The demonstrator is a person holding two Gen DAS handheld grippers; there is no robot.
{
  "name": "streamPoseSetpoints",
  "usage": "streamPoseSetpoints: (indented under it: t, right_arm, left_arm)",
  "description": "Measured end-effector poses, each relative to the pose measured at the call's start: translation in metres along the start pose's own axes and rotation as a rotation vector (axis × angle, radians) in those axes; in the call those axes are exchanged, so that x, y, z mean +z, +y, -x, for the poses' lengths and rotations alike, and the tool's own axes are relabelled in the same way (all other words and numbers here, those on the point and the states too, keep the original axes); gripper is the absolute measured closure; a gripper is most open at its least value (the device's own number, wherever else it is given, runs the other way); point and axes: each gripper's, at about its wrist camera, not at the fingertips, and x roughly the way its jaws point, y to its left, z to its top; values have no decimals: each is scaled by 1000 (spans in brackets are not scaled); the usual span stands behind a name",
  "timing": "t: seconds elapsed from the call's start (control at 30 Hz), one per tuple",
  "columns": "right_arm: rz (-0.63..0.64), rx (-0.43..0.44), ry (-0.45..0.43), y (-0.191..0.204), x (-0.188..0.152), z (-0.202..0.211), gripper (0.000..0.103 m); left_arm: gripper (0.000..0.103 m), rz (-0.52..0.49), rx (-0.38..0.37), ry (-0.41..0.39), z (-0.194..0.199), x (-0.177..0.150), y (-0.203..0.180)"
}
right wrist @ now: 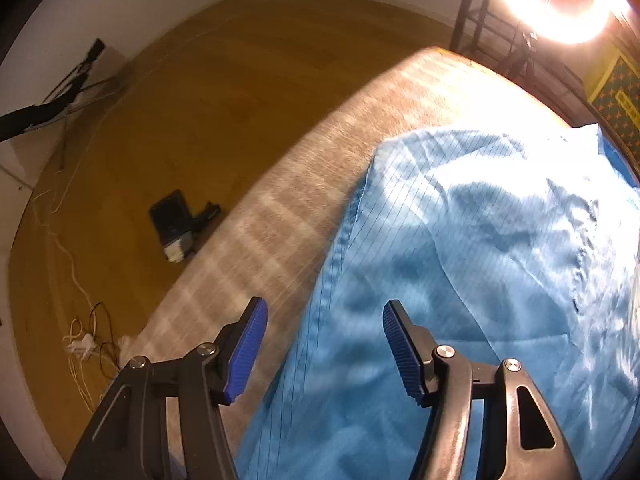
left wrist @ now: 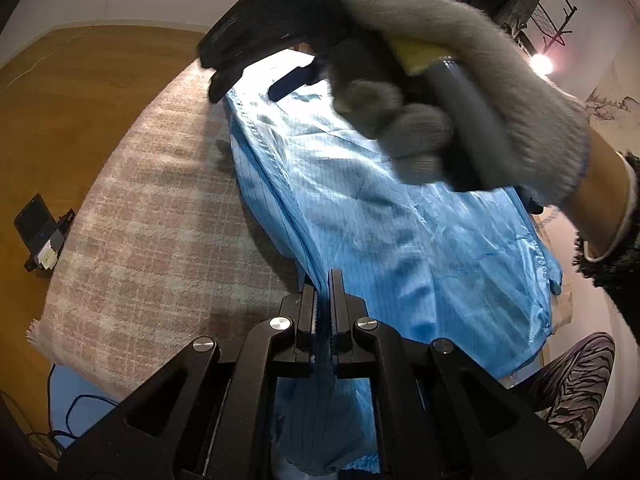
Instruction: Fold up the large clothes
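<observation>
A large light-blue garment (left wrist: 380,216) with thin dark stripes lies on a plaid beige blanket (left wrist: 160,216). My left gripper (left wrist: 325,292) is shut on the garment's near edge, and blue cloth hangs down between and below its fingers. In the left wrist view, a grey-gloved hand (left wrist: 460,92) holds my right gripper's body above the far part of the garment. In the right wrist view, my right gripper (right wrist: 324,320) is open and empty, with blue ribbed pads (right wrist: 246,356), hovering over the garment's (right wrist: 460,280) left edge where it meets the blanket (right wrist: 272,216).
The blanket's edge drops to a wooden floor (right wrist: 200,100). A black device (right wrist: 172,220) and loose cables (right wrist: 80,340) lie on the floor. A bright lamp (right wrist: 560,0) and a metal rack (left wrist: 548,20) stand beyond the bed. A patterned shoe (left wrist: 572,380) is at the right.
</observation>
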Motion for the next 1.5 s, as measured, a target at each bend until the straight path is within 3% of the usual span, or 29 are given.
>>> streamPoseSetpoints:
  t: [0.17,0.23,0.43,0.8,1.0,1.27,1.37,1.5]
  right_arm:
    - [14,-42,21,5,7,-20,42]
    - [24,-58,29,5,8,-25,61]
    - [-6,-33,28,-12,5,-25,101]
    - [-122,138,-115,-63,-17,31,103]
    - [-243,242,-201,-111,-39,63,103]
    - [-401,358,-304,-175,-92,86,103]
    - [-474,409,-322,-200,-119,88,103]
    - [-535,414,-311,-226,-147,80,103]
  left_arm:
    - [101,-11,2,4,-2,0,-3]
    - [101,-4,-2,8,-4,-1,-4]
    - [101,5,-7,8,-4,-2,-7]
    - [102,-73,-11,2,2,-2,-42]
    - [103,-121,-23,8,3,-1,-69]
    - [103,-252,-40,35,-4,-14,-126]
    - [103,-306,-48,57,-11,-23,-150]
    - [103,-340,-76,114,-26,-35,-175]
